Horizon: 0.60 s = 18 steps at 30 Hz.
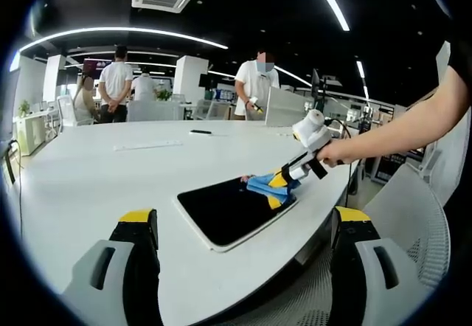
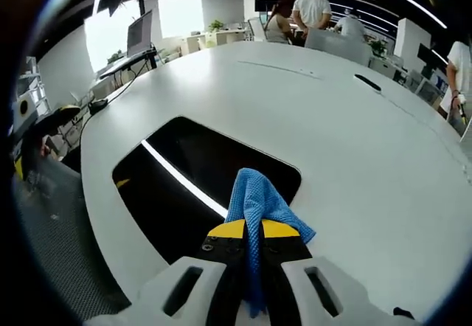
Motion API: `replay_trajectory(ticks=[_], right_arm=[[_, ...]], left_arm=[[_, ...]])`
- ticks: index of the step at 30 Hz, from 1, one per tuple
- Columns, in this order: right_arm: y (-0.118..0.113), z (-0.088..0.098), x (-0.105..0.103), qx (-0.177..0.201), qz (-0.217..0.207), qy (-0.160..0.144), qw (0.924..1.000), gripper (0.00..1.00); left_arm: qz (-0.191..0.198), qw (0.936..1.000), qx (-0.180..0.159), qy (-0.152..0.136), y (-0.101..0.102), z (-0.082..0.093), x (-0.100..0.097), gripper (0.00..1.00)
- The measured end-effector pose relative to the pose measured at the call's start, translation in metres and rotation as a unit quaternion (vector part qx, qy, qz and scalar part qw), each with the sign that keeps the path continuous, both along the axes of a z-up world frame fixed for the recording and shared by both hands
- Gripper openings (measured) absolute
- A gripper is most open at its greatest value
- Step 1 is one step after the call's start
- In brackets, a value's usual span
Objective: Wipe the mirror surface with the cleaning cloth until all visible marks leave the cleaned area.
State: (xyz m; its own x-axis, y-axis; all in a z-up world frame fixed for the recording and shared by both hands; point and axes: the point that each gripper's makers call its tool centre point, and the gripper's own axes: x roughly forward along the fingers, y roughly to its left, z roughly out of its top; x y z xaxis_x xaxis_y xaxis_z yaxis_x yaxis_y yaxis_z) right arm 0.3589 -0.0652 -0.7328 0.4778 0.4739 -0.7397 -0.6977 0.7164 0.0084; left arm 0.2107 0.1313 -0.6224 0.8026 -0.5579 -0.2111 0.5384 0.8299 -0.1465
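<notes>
Your right gripper [image 2: 251, 230] is clenched on the blue cleaning cloth [image 2: 254, 197] at the mirror's [image 2: 184, 186] near edge; press flat, sweep far. Left gripper [image 1: 243, 226] hangs released.

No legible text, label, brand or number anywhere in either view

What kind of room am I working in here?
Likely an open-plan office: a large white meeting table, desks with a monitor and plants behind, ceiling strip lights, and people standing around.
</notes>
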Motion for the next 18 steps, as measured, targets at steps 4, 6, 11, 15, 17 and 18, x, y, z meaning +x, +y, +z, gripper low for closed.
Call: replay_trajectory(ticks=[4,6,11,15,17,18], right_arm=[[-0.0022,0.0000,-0.0004,0.002,-0.004,0.001,1.0000,0.00],[-0.0023,0.0001,-0.0004,0.003,-0.005,0.001,1.0000,0.00],[-0.0031,0.0002,-0.0004,0.005,-0.006,0.000,1.0000,0.00],[-0.0031,0.0002,-0.0005,0.007,-0.010,0.000,0.9999,0.00],[-0.0032,0.0001,-0.0004,0.008,-0.015,0.000,0.9999,0.00],[-0.0033,0.0001,-0.0004,0.008,-0.018,0.001,0.9998,0.00]], left_arm=[[-0.001,1.0000,0.000,0.000,-0.0003,-0.0001,-0.0002,0.96],[-0.001,1.0000,0.000,0.001,-0.0004,-0.0003,-0.0002,0.96],[0.002,1.0000,0.001,0.000,0.0002,0.0000,0.0000,0.96],[0.001,1.0000,0.002,0.001,-0.0002,-0.0005,-0.0001,0.96],[0.000,1.0000,0.002,0.001,-0.0005,-0.0007,-0.0001,0.96],[-0.001,1.0000,0.002,0.001,-0.0007,-0.0007,-0.0002,0.96]])
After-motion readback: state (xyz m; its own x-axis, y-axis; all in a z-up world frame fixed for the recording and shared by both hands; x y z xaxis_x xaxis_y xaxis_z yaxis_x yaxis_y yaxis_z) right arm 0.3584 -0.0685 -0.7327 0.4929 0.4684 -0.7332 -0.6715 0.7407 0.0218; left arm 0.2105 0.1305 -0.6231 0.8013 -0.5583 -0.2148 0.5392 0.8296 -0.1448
